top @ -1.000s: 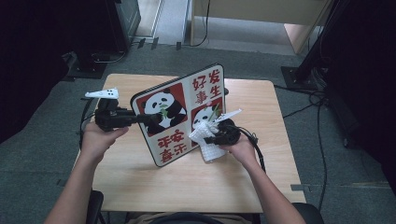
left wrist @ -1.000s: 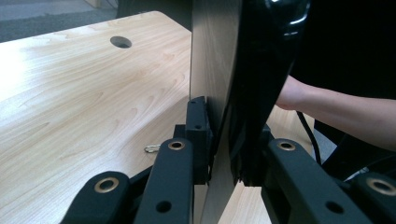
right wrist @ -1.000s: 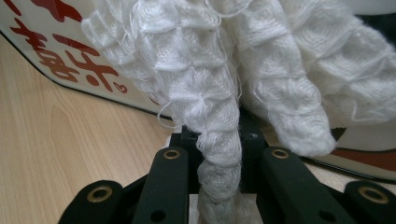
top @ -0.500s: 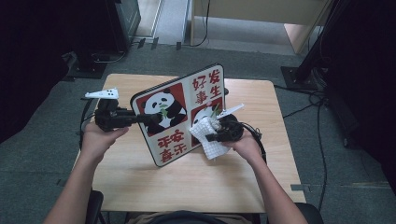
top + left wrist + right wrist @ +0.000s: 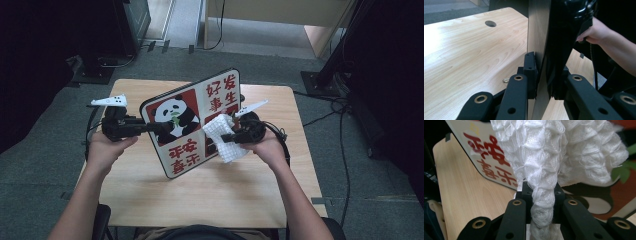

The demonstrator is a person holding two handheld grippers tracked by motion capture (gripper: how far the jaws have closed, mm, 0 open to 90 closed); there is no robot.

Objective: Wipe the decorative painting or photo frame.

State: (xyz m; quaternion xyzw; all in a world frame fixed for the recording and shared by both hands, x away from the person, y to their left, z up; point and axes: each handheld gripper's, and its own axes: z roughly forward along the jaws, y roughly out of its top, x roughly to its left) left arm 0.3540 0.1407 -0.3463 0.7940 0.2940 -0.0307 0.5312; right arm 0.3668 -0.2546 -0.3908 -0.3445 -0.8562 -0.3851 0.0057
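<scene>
**Cloth climbing the panda board**

High view: your right gripper [image 5: 227, 136], jaws clamped on the white cloth [image 5: 220, 137], has risen since a second ago, toward 12 o'clock up the panda board [image 5: 192, 120]; the wipe looks under way. Your left gripper [image 5: 160, 127] pinches the board's 9 o'clock edge.

Left gripper view: jaws grip the upright board; a table [image 5: 461, 50] hole at 11 o'clock.

Right gripper view: cloth bunched between closed jaws, nothing blocking.

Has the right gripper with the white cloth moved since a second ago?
Yes. The right gripper has lifted the white cloth slightly up the panda board.
</scene>
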